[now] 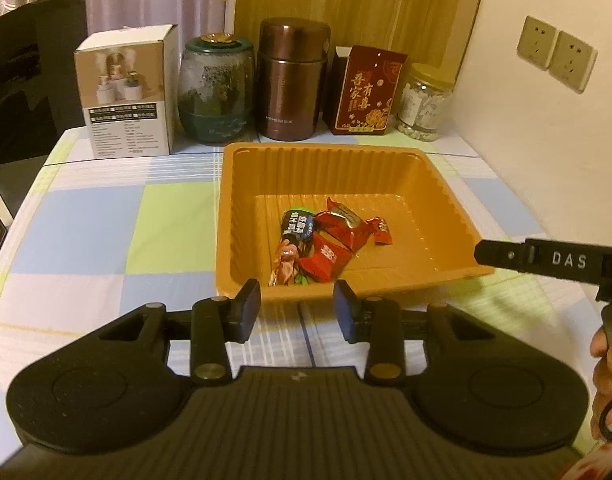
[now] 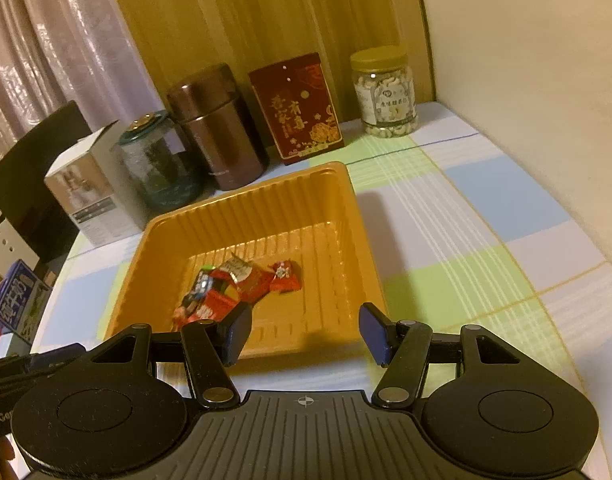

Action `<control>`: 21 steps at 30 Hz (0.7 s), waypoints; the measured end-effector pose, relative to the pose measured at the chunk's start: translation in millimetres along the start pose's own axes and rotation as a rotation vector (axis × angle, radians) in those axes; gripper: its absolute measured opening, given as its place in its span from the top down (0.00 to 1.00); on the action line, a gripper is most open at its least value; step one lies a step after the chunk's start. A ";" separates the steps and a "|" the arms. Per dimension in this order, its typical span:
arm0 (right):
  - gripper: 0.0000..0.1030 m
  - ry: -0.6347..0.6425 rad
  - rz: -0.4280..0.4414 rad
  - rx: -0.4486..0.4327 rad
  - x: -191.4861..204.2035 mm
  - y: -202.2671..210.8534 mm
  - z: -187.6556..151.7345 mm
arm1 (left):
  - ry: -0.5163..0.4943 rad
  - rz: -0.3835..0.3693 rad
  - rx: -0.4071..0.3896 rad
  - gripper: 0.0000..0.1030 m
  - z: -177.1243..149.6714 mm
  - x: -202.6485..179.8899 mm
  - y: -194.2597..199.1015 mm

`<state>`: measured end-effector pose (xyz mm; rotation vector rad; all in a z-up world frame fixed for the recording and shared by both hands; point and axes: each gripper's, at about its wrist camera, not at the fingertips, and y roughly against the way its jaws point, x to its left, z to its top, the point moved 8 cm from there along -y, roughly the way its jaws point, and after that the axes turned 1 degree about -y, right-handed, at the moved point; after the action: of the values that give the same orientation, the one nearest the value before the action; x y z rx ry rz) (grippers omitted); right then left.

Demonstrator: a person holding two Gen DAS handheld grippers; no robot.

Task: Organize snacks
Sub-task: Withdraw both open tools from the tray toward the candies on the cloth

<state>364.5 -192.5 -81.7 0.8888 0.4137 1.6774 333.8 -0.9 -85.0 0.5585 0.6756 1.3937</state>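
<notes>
The left wrist view looks forward and downward along its own fingers, from close above the near rim of the orange tray (image 1: 446,208), squarely facing the row of containers against the wooden panel (image 1: 346,0). The right wrist view sits just as near but further right, angled leftward, so the tray (image 2: 178,240) appears skewed. Both views share the tray, its wrapped snacks (image 1: 322,244), the checked tablecloth (image 1: 106,216) and the back row from white box (image 1: 126,92) to nut jar (image 2: 386,92)

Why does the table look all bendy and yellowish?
Left wrist view: the fisheye lens curves the checked tablecloth at the edges; warm light tints everything. Right wrist view: the same bend, glare shines on the orange tray, and the far-left edge is blurry.
</notes>
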 end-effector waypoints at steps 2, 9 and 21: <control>0.42 0.012 0.001 -0.005 2.9 15.2 -6.2 | 0.007 0.003 -0.011 0.62 -4.6 -1.0 14.9; 0.42 0.042 0.004 -0.028 9.3 70.6 -36.2 | 0.048 -0.007 -0.020 0.55 -31.6 -5.7 64.6; 0.42 0.025 0.007 -0.054 10.0 153.0 -91.2 | 0.045 0.001 -0.033 0.44 -94.3 -19.4 136.3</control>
<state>193.7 -213.3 -34.3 0.8308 0.3813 1.6995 170.5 -9.1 -51.6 0.5028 0.6867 1.4194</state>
